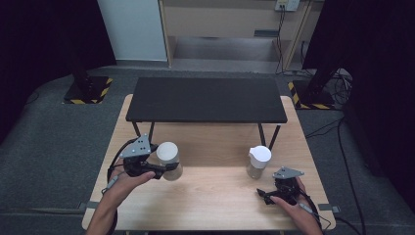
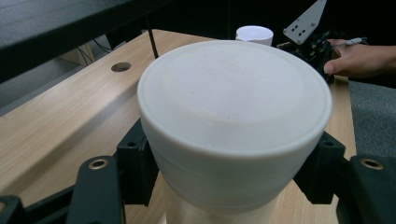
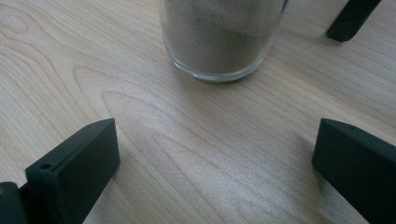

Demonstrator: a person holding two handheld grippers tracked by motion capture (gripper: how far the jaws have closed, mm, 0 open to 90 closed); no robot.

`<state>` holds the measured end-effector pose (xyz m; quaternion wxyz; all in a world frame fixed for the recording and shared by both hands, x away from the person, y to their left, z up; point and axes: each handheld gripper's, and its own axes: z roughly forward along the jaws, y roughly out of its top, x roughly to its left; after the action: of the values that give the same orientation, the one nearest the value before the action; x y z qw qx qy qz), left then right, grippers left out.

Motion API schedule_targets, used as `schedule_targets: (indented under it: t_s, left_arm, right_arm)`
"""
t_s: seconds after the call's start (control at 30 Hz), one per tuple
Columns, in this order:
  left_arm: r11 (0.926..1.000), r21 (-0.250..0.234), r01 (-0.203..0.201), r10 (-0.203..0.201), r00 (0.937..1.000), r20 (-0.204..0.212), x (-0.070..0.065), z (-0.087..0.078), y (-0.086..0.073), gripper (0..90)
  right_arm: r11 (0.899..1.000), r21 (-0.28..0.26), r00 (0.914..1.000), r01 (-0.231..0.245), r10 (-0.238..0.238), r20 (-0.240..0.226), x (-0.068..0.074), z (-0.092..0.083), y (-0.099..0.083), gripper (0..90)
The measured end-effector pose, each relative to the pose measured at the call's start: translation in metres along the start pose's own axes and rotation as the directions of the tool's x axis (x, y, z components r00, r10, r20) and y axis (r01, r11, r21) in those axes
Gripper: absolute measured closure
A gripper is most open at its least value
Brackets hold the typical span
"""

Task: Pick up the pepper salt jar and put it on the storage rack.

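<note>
Left gripper view looks straight along the fingers [image 2: 135, 163] of the left gripper [image 1: 155, 170], which are clamped on either side of a white-lidded jar [image 2: 233, 112], pressing just under its lid; the jar's lower part is clear glass and seems to hold something pale, though that is hard to make out here. From the high view the jar sits at the left of the wooden table [image 1: 215, 196], held in front of the left hand [image 1: 128, 180]; whether its base touches the wood cannot be told. The right gripper [image 1: 264, 194] rests low near the table's right front edge with its fingers [image 3: 74, 163] well apart and nothing between them, only bare wood. Just ahead of them stands a second glass jar [image 3: 219, 37] with a white lid [image 1: 260, 153], filled with a tan powder. Beyond both jars a black raised shelf [image 1: 205, 99] spans the back of the table.
</note>
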<state>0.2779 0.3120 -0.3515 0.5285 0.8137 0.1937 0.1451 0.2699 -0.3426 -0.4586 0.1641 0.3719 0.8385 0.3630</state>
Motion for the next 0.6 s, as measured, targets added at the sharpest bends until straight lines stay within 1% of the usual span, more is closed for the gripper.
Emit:
schedule_targets:
  t_s: [0.13, 0.23, 0.27, 0.3, 0.33, 0.37, 0.47, 0.5, 0.6]
  left_arm:
    - [0.9999, -0.008, 0.008, -0.008, 1.0, -0.001, 0.002, -0.006, 0.004, 33.4]
    - [0.9999, -0.01, 0.01, -0.01, 0.9999, -0.003, 0.005, -0.012, 0.01, 33.4]
    - [0.9999, -0.004, 0.01, -0.01, 0.9999, -0.004, 0.006, -0.013, 0.014, 33.4]
    - [0.9999, -0.004, 0.01, -0.01, 0.9999, -0.004, 0.006, -0.013, 0.014, 33.4]
    - [1.0, 0.005, 0.001, -0.001, 1.0, -0.008, 0.005, -0.013, 0.018, 33.4]
    - [0.9998, 0.016, -0.013, 0.013, 0.9998, -0.011, 0.003, -0.015, 0.027, 33.4]
    - [0.9997, 0.006, -0.023, 0.023, 0.9997, 0.002, 0.004, -0.018, 0.038, 33.4]
    - [0.9997, 0.006, -0.023, 0.023, 0.9997, 0.002, 0.004, -0.018, 0.038, 33.4]
    - [0.9996, -0.009, -0.028, 0.028, 0.9996, 0.01, 0.006, -0.02, 0.049, 33.4]
  right_arm:
    - [1.0, 0.0, 1.0, 0.0, 0.0, 0.001, 0.0, 0.0, 0.0, 1.6]
    - [1.0, 0.0, 1.0, -0.001, 0.001, 0.001, 0.0, 0.0, 0.0, 1.6]
    - [1.0, 0.0, 1.0, -0.002, 0.002, 0.002, 0.0, 0.0, 0.0, 1.6]
    - [1.0, 0.0, 1.0, -0.002, 0.002, 0.002, 0.0, 0.0, 0.0, 1.6]
    - [1.0, 0.0, 1.0, -0.002, 0.002, 0.002, 0.001, 0.0, 0.0, 1.6]
    - [1.0, 0.0, 1.0, -0.002, 0.002, 0.002, 0.001, 0.0, 0.0, 1.6]
    - [1.0, 0.0, 1.0, -0.002, 0.002, 0.002, 0.001, 0.0, 0.0, 1.6]
    - [1.0, 0.0, 1.0, -0.002, 0.002, 0.002, 0.001, 0.0, 0.0, 1.6]
    - [1.0, 0.001, 1.0, -0.005, 0.005, 0.004, 0.001, 0.0, 0.0, 1.6]
